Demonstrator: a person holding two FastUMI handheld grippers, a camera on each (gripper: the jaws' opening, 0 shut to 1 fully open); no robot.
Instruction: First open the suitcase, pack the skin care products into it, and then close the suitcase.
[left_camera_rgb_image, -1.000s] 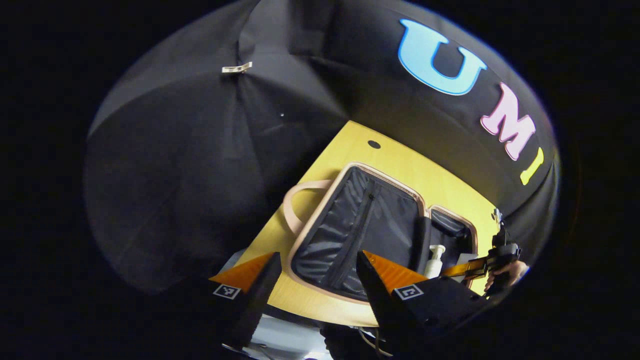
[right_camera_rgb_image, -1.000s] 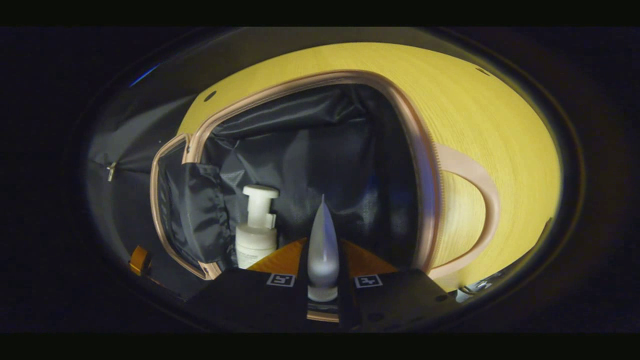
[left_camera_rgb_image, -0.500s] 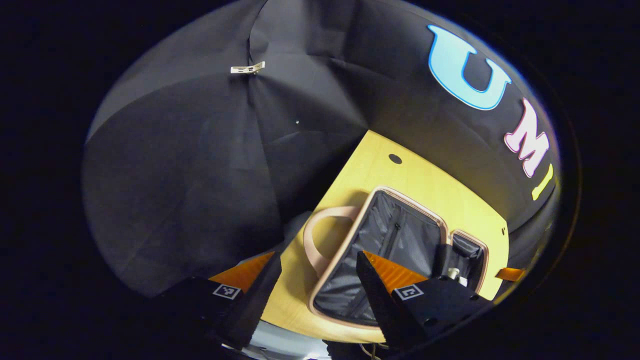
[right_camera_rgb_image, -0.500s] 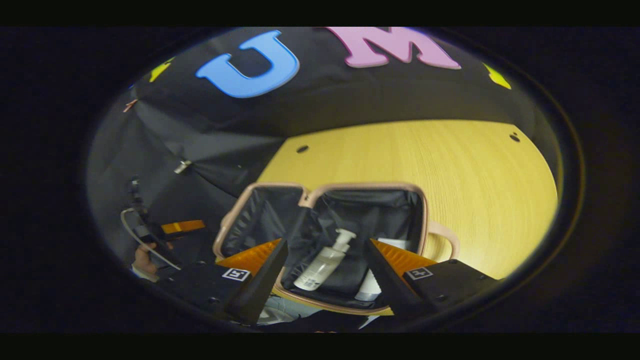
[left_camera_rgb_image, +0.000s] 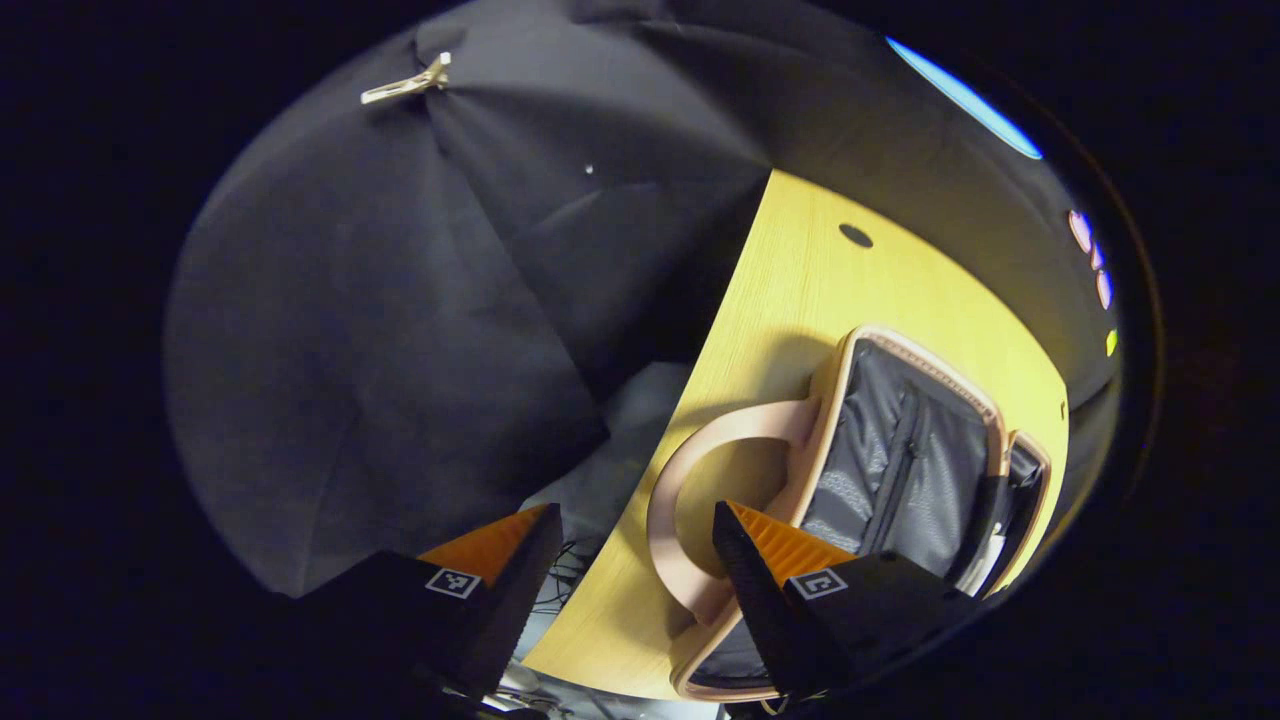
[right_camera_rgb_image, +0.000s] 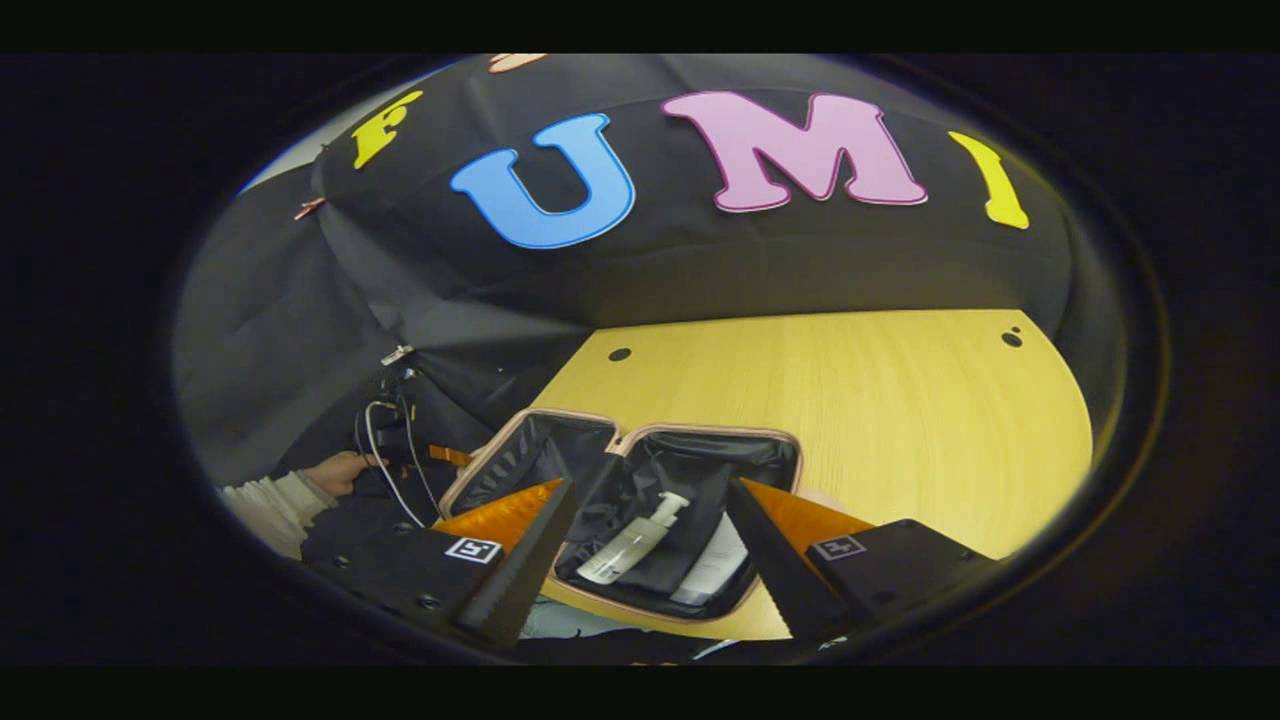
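Below, open suitcase (right_camera_rgb_image: 640, 455) holding pump bottle (right_camera_rgb_image: 628, 545), right claw (right_camera_rgb_image: 645, 550) spread above, left claw (left_camera_rgb_image: 625, 560) spread beside handle (left_camera_rgb_image: 690, 500)

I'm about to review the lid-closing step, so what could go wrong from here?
The pump bottle and the tube lie loose in the open suitcase, so they may slide toward the rim and get pinched when it folds shut. The left gripper hangs open near the handle, beside the table edge, so a pull there might drag the case off. The black lining looks slack and may catch in the seam.
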